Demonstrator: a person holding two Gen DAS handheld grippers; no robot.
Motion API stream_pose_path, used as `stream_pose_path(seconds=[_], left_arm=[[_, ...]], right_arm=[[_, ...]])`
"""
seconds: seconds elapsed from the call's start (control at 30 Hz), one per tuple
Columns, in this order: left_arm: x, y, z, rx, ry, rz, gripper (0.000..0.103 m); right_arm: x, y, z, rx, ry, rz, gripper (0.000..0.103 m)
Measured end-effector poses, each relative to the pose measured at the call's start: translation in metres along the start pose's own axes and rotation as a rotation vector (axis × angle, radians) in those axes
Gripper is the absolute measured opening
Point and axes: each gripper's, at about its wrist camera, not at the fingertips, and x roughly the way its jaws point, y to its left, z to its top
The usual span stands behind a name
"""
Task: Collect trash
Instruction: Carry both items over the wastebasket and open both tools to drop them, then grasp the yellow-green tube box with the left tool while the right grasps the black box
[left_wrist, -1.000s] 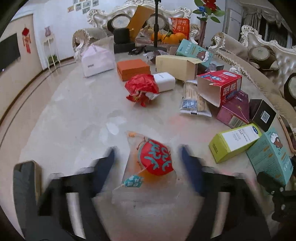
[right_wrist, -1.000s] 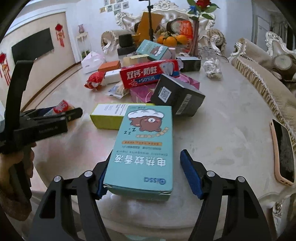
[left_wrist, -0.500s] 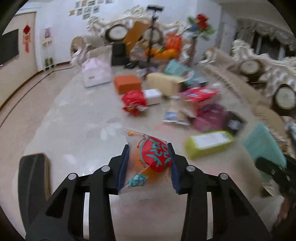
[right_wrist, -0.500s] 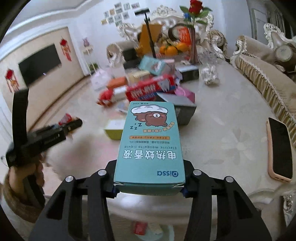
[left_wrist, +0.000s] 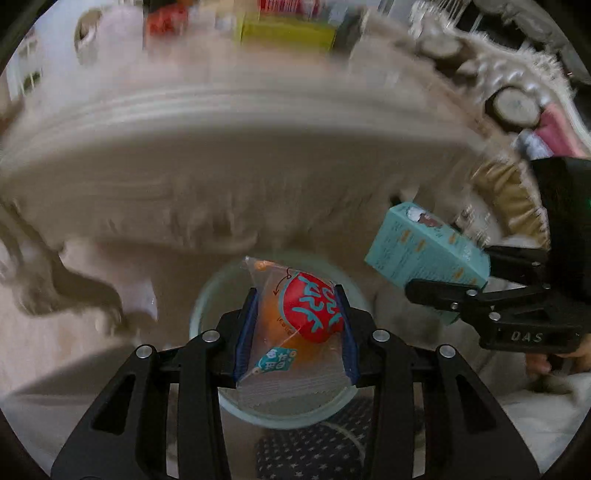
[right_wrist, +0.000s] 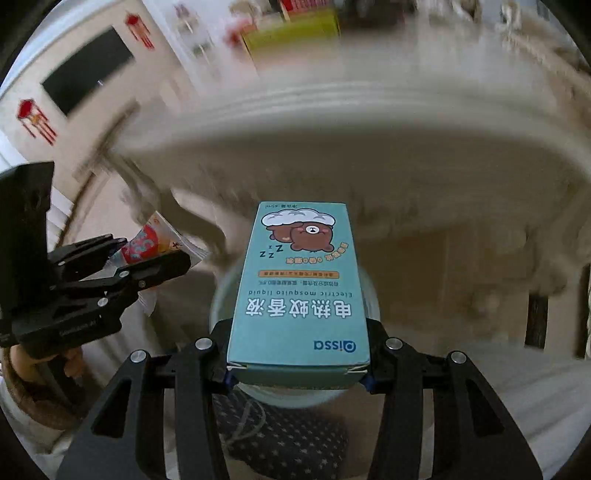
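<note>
My left gripper (left_wrist: 295, 332) is shut on a clear snack bag with a red and orange label (left_wrist: 303, 325). It holds the bag above a round pale green bin (left_wrist: 207, 314) on the floor. My right gripper (right_wrist: 297, 365) is shut on a teal mosquito-liquid box with a bear picture (right_wrist: 299, 288), held over the same bin (right_wrist: 369, 295). The box also shows at the right of the left wrist view (left_wrist: 424, 251). The left gripper with the bag shows at the left of the right wrist view (right_wrist: 147, 254).
The blurred edge of the marble table (left_wrist: 236, 122) arcs above both grippers, with a yellow-green box (left_wrist: 288, 29) and other packages on top. A dark star-patterned slipper (right_wrist: 288, 439) lies on the floor by the bin. An ornate sofa (left_wrist: 517, 92) stands at right.
Both grippers have dropped from the tabletop to below the table edge, each carrying its item, and now hang over the bin. The view is blurred by motion.
</note>
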Motion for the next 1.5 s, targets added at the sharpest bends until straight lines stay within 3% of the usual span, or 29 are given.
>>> stream_pose_path(seconds=[0.1, 0.17, 0.23, 0.3, 0.43, 0.57, 0.67, 0.8, 0.9, 1.03, 1.23, 1.5], left_arm=[[0.033, 0.005, -0.008, -0.003, 0.079, 0.001, 0.040], [0.045, 0.008, -0.010, -0.010, 0.097, 0.018, 0.046], [0.048, 0.013, -0.011, -0.015, 0.087, 0.041, 0.077], [0.047, 0.015, -0.010, -0.023, 0.065, 0.052, 0.081], [0.035, 0.019, -0.014, -0.022, 0.025, 0.042, 0.089], [0.007, 0.015, -0.012, 0.017, -0.048, 0.024, 0.090], [-0.025, 0.009, 0.008, 0.112, -0.132, 0.016, 0.090], [-0.071, 0.002, 0.058, 0.292, -0.313, 0.057, 0.090], [-0.082, 0.006, 0.102, 0.366, -0.390, 0.098, 0.090], [-0.073, 0.007, 0.152, 0.420, -0.374, 0.053, 0.090], [-0.035, 0.010, 0.205, 0.439, -0.321, 0.032, 0.090], [-0.016, 0.004, 0.222, 0.513, -0.273, -0.035, 0.090]], right_arm=[[0.026, -0.001, -0.001, -0.028, 0.055, -0.021, 0.046], [0.040, -0.002, 0.002, -0.051, 0.076, -0.027, 0.047], [0.048, -0.001, -0.001, -0.073, 0.092, -0.040, 0.055], [0.056, 0.004, -0.003, -0.101, 0.101, -0.069, 0.063], [0.050, 0.016, -0.010, -0.142, 0.081, -0.073, 0.064], [0.013, 0.009, -0.011, -0.152, 0.006, -0.004, 0.064], [-0.029, -0.002, 0.007, -0.164, -0.100, 0.045, 0.064], [-0.089, -0.025, 0.059, -0.170, -0.289, -0.009, 0.067], [-0.108, -0.035, 0.102, -0.100, -0.398, -0.110, 0.068], [-0.109, -0.028, 0.151, -0.003, -0.503, -0.125, 0.071], [-0.078, -0.020, 0.205, 0.086, -0.516, -0.240, 0.071], [-0.059, -0.024, 0.227, 0.197, -0.505, -0.368, 0.071]])
